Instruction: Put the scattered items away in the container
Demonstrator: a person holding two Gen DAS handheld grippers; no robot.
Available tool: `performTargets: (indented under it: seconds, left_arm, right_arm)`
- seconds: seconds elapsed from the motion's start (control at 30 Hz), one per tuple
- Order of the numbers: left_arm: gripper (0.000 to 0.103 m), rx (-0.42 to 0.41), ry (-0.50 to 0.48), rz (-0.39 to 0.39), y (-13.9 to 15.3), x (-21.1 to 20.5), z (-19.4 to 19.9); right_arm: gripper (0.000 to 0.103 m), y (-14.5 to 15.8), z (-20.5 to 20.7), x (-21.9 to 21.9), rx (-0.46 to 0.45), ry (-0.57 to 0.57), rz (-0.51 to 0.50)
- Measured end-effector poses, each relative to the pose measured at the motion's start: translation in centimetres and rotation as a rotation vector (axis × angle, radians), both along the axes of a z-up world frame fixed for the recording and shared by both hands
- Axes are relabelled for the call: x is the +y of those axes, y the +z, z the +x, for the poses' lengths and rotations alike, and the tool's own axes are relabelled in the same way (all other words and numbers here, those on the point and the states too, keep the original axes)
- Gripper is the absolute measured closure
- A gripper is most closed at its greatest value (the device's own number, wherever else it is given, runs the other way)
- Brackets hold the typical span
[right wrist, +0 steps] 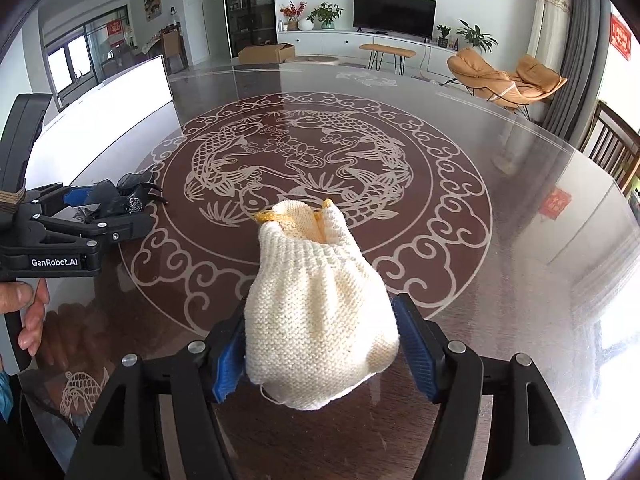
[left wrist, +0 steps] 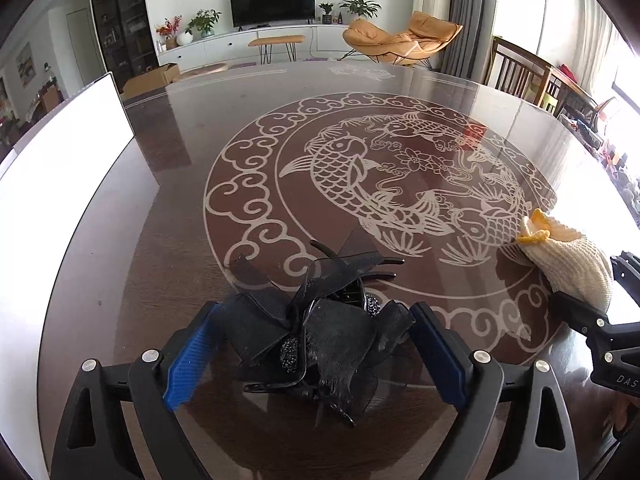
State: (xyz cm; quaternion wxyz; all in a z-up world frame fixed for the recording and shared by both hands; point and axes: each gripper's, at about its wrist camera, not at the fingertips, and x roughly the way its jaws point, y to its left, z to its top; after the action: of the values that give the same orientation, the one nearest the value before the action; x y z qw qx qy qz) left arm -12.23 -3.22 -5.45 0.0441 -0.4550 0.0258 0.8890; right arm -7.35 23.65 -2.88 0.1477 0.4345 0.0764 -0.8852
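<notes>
Lying between the parted jaws of the left gripper [left wrist: 308, 356], a black hair clip [left wrist: 320, 320] is seen on the glass table [left wrist: 400, 92], unpressed. A cream knitted pouch [right wrist: 316, 320] is framed by the right gripper [right wrist: 320, 352], jaws apart, mouth toward twelve o'clock.

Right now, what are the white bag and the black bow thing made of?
The white bag looks like knitted yarn: soft, matte, with visible stitch rows. The black bow clip seems to be sheer gauzy fabric, see-through at its edges, on a glossy, probably plastic clip with sparkly beads.
</notes>
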Motion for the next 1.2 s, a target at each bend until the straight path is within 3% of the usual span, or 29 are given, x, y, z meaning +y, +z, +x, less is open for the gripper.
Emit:
performTargets:
  seconds: [0.2, 0.27, 1.2]
  left_arm:
    - [0.007, -0.002, 0.008, -0.001, -0.06, 0.09, -0.06]
    - [0.0, -0.014, 0.01, 0.0, -0.18, 0.1, -0.15]
    - [0.0, -0.017, 0.01, 0.003, -0.34, 0.25, -0.05]
  right_arm:
    - [0.031, -0.03, 0.1, -0.07, -0.003, 0.001, -0.002]
    - [0.031, -0.02, 0.2, -0.1, -0.003, 0.001, -0.002]
    - [0.025, -0.18, -0.19, -0.31, -0.009, 0.012, -0.006]
